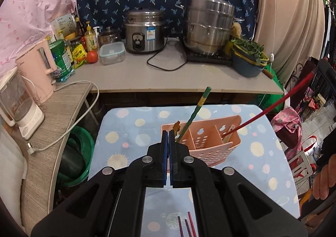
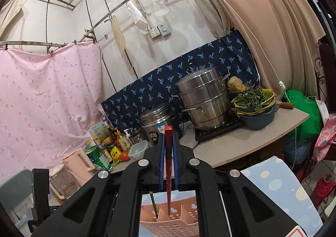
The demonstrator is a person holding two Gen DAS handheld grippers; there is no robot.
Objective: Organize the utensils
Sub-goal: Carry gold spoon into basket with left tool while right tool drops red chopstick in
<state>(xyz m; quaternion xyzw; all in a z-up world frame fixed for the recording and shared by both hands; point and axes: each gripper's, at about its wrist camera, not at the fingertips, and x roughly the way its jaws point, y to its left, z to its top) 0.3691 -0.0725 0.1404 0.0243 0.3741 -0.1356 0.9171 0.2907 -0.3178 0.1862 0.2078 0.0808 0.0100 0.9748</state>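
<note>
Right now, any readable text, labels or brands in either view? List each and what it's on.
None can be read.
Blue sticker on the rice cooker: print too small.
Green bottle label: blurred.
Yellow-white carton: characters too small.
Yellow packet: dark lettering, illegible.
Yellow-labelled bottle: illegible.
Pink kettle: no print can be made out.
Pink utensil caddy, red chopstick and green chopstick: no lettering.

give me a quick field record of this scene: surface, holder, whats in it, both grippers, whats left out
surface: blue cloth with pale dots
holder: pink perforated plastic utensil basket, divided into compartments
in holder: green chopstick, leaning in the left compartment
left gripper: shut, holding nothing
right gripper: shut on red chopstick, its tip down in a compartment right of the green one
left out: dark red chopsticks on the near cloth
</note>
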